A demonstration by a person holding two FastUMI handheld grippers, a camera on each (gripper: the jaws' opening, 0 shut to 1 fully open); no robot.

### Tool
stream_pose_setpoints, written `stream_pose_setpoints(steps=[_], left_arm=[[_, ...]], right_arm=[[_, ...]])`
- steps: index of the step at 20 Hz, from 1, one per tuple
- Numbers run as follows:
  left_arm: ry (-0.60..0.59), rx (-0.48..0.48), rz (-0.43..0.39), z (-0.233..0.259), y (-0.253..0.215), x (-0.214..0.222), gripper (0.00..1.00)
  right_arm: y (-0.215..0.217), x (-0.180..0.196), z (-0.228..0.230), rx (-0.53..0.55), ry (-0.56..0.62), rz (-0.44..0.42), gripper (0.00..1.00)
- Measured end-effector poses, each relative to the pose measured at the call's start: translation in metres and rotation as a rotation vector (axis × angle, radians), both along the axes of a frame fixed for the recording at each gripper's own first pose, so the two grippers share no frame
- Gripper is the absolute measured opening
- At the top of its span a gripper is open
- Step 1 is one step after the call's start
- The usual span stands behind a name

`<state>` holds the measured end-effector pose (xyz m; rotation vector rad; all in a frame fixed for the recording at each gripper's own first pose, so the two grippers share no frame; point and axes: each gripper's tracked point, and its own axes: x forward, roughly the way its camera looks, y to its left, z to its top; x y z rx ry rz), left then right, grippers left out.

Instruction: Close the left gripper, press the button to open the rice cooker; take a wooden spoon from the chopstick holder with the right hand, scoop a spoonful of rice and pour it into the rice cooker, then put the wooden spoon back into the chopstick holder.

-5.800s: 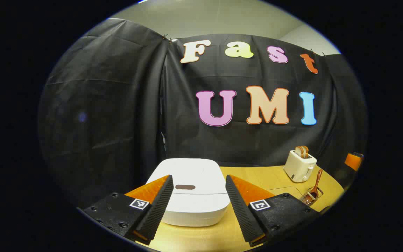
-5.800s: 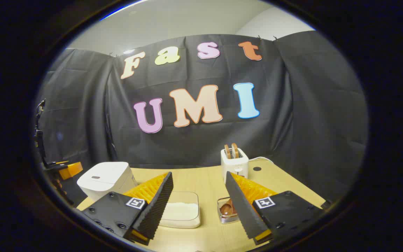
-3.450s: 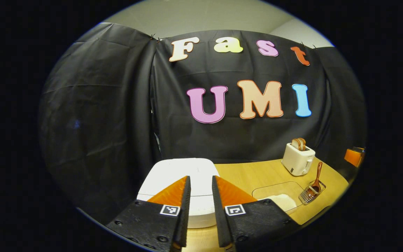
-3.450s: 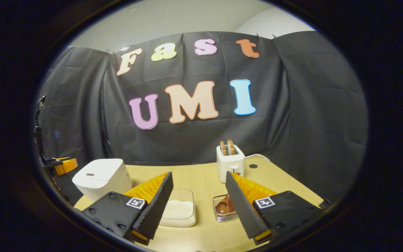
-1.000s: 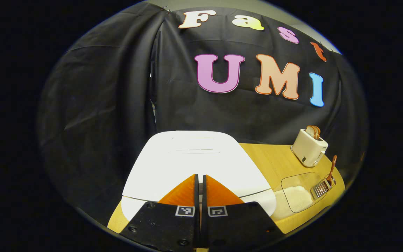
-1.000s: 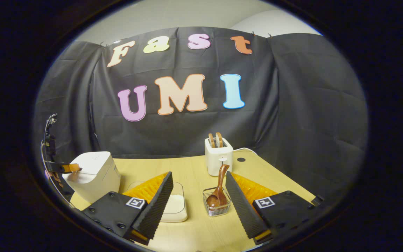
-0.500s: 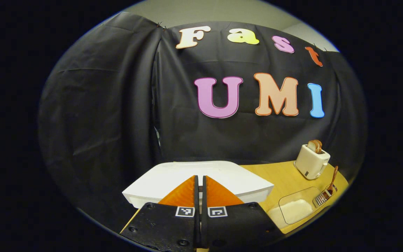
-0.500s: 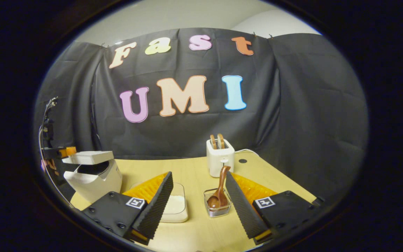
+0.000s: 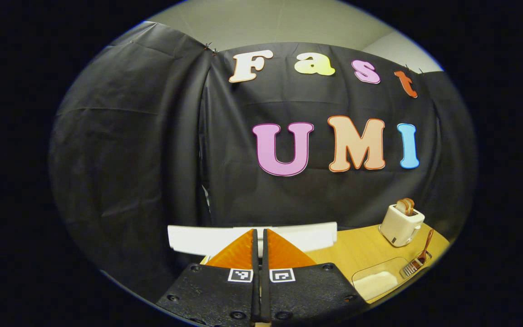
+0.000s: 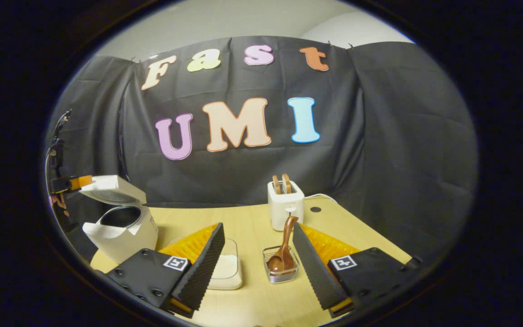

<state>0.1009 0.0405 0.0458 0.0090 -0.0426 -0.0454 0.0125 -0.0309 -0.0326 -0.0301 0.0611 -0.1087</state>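
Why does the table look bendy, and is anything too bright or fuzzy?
Fisheye lenses curve the tan wooden table in the right gripper view and the left gripper view. The white rice cooker lid glares pale in the left gripper view; the brown wooden spoon looks sharp in the right gripper view.

The white rice cooker [image 10: 123, 229] stands lid-up at lower left; the brown wooden spoon [image 10: 284, 249] leans in the clear chopstick holder [image 10: 282, 269] at lower centre.

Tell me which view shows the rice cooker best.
The right gripper view: the rice cooker stands whole at the left, lid raised, pot mouth visible. The left gripper view gives just the lid's white edge behind the shut left gripper.
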Motion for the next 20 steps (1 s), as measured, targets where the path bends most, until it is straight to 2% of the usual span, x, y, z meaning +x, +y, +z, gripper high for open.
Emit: stream_pose_setpoints(steps=[5, 11, 12, 13, 14, 15, 16, 17, 18, 19, 20], left_arm=[[-0.02, -0.059, 0.03, 0.001, 0.005, -0.016, 0.0], [0.011, -0.064, 0.049, -0.02, 0.008, -0.034, 0.01], [0.017, -0.065, 0.055, -0.022, 0.009, -0.037, 0.09], [0.023, -0.068, 0.065, -0.025, 0.011, -0.04, 0.13], [0.031, -0.071, 0.075, -0.028, 0.012, -0.043, 0.07], [0.038, -0.076, 0.08, -0.032, 0.013, -0.046, 0.09], [0.046, -0.083, 0.087, -0.035, 0.014, -0.05, 0.04], [0.051, -0.088, 0.094, -0.038, 0.015, -0.053, 0.15], [0.057, -0.09, 0.1, -0.04, 0.015, -0.056, 0.17], [0.061, -0.088, 0.108, -0.044, 0.014, -0.059, 0.25], [0.064, -0.08, 0.122, -0.046, 0.016, -0.063, 0.26]], right_arm=[[-0.011, 0.013, -0.013, 0.003, 0.026, 0.002, 0.95], [-0.035, 0.039, -0.032, 0.007, 0.062, 0.002, 0.95], [-0.039, 0.044, -0.035, 0.011, 0.068, 0.004, 0.98], [-0.042, 0.049, -0.037, 0.012, 0.072, 0.006, 0.95], [-0.045, 0.055, -0.039, 0.006, 0.076, 0.008, 0.95], [-0.049, 0.061, -0.042, -0.001, 0.084, 0.009, 0.95], [-0.052, 0.068, -0.046, -0.007, 0.091, 0.012, 0.95], [-0.054, 0.074, -0.048, -0.008, 0.096, 0.017, 0.98], [-0.056, 0.081, -0.05, -0.004, 0.102, 0.024, 0.95], [-0.056, 0.088, -0.054, 0.0, 0.108, 0.033, 0.98], [-0.057, 0.096, -0.057, 0.002, 0.117, 0.042, 0.95]])
